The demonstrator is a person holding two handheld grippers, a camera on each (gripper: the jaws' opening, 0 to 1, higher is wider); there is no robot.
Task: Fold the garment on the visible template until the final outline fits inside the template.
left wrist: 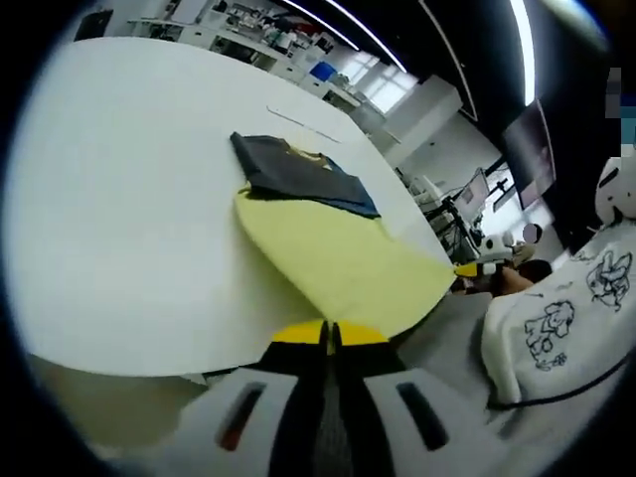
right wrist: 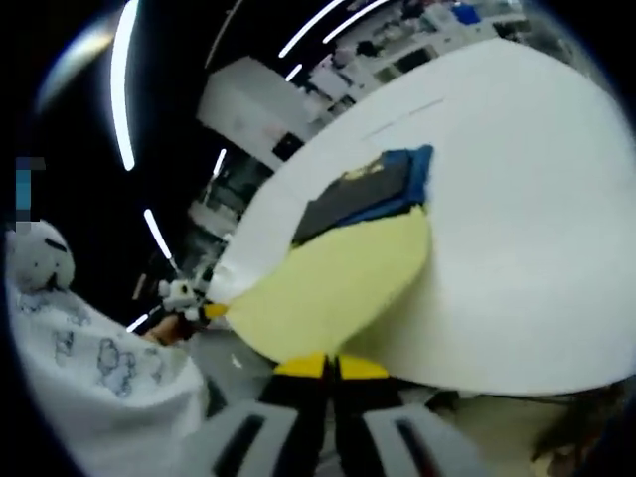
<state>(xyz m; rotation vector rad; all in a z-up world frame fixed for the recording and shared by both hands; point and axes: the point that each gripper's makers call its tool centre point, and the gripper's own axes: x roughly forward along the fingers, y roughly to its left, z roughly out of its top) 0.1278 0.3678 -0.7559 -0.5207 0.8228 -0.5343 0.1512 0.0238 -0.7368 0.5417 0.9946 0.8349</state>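
Note:
A dark blue garment [left wrist: 303, 174] lies folded on the far end of a yellow template sheet [left wrist: 338, 253] on the white table [left wrist: 129, 219]. The sheet's near end overhangs the table edge. My left gripper [left wrist: 331, 333] is shut with the sheet's near corner at its yellow tips. The right gripper [left wrist: 475, 268] holds the sheet's other near corner. In the right gripper view the garment [right wrist: 363, 199] sits beyond the yellow sheet [right wrist: 333, 283]. My right gripper [right wrist: 330, 366] is shut at the sheet's edge there. The left gripper [right wrist: 199, 308] meets the corner at the left.
A person's white sleeve with cartoon prints [left wrist: 561, 323] is close on the right and shows again [right wrist: 89, 373] in the right gripper view. A thin marked line [left wrist: 303, 124] crosses the table past the garment. Shelves and monitors [left wrist: 467, 199] stand beyond the table.

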